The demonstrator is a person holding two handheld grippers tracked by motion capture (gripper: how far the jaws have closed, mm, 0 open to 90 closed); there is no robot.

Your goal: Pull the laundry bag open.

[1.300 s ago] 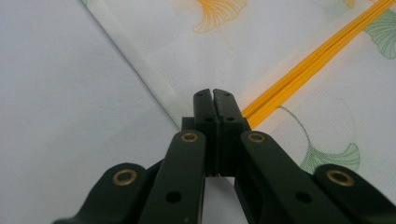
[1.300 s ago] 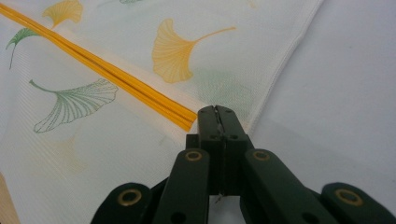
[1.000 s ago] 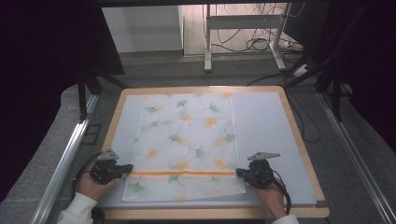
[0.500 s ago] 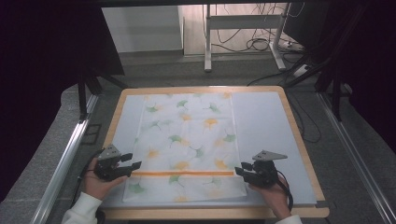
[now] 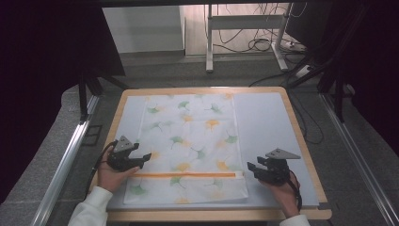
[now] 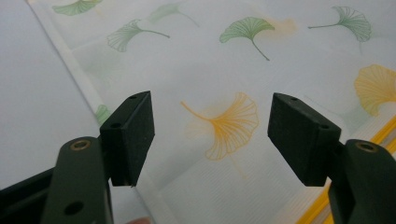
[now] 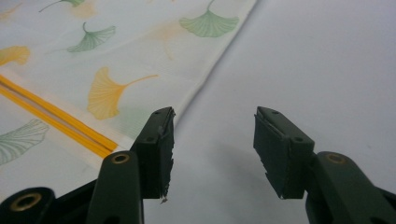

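Observation:
A white cloth (image 5: 193, 136) printed with green and yellow ginkgo leaves lies flat on the pale mat (image 5: 268, 122). Its near part is folded over, and an orange stripe (image 5: 188, 175) runs along the fold. My left gripper (image 5: 141, 157) hovers at the cloth's left edge, a little beyond the stripe's end. Its jaws have just been opening and nothing is between them; the leaf print (image 6: 224, 126) lies below my left gripper (image 6: 210, 126). My right gripper (image 5: 251, 168) sits just off the cloth's right edge, beside the orange stripe (image 7: 56, 114). My right gripper (image 7: 212, 135) has also just been opening and stands empty over bare mat.
The mat sits in a wooden frame (image 5: 303, 141) on the table. Metal rails (image 5: 70, 150) run along both sides. Table legs and cables (image 5: 254, 44) lie on the floor beyond the far edge. Bare mat stretches right of the cloth.
Both grippers were shut at the ends of the orange stripe. They have let go of the cloth, opened wide and drawn back a little, the right one outward and the left one farther up the cloth's edge.

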